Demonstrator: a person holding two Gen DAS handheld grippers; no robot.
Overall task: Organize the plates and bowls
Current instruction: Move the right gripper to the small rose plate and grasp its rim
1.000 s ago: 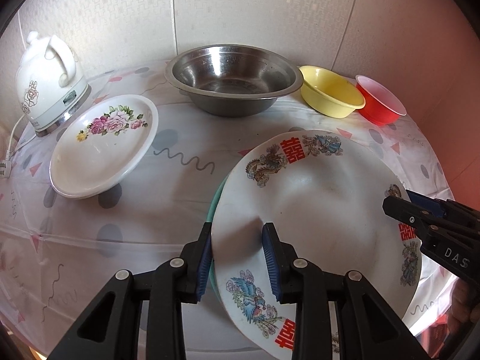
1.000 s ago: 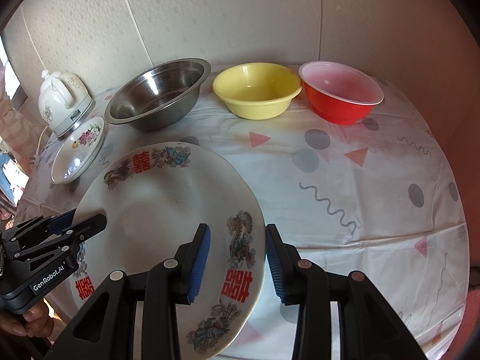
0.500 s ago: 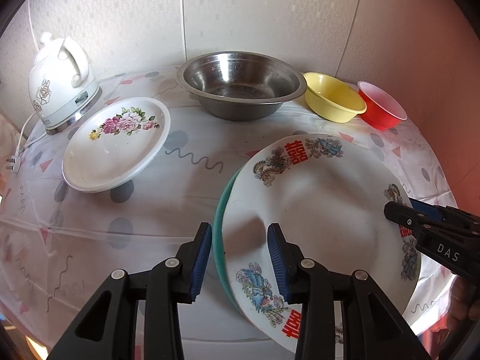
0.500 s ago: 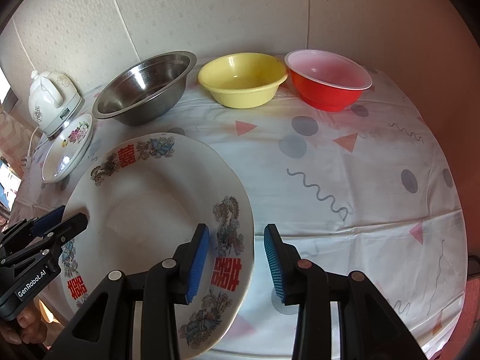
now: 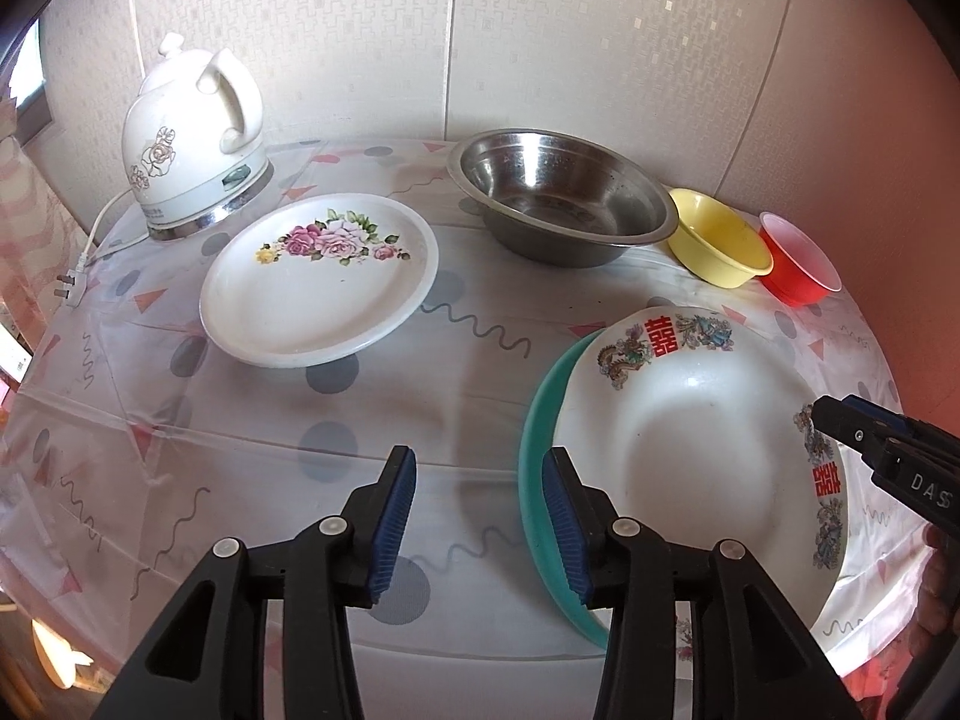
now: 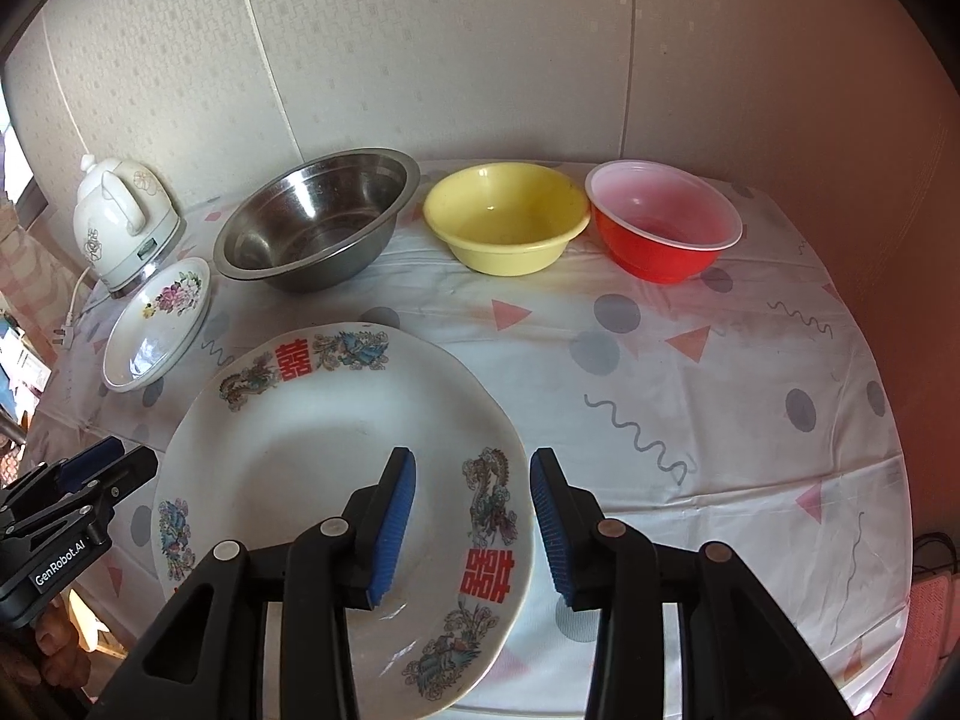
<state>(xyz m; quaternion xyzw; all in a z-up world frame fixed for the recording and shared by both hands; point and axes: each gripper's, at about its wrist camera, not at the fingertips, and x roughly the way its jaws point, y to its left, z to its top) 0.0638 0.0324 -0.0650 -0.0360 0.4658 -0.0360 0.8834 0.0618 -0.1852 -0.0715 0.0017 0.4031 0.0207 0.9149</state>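
Two grippers hover over the near edge of the bench [image 6: 750, 420]. Left gripper [image 5: 480, 516], at seven o'clock, has just been opening its jaws, and nothing is between them. Right gripper [image 6: 471, 516] straddles the rim of the dragon plate [image 6: 336, 456] with jaws apart, not pressing. That plate sits stacked on a teal plate [image 5: 540, 420]. Further off, the floral plate [image 5: 318, 282] waits alone at ten o'clock. Beyond it, the steel bowl [image 6: 318, 222], yellow bowl [image 6: 504, 216] and red bowl [image 6: 663, 222] stand unnested.
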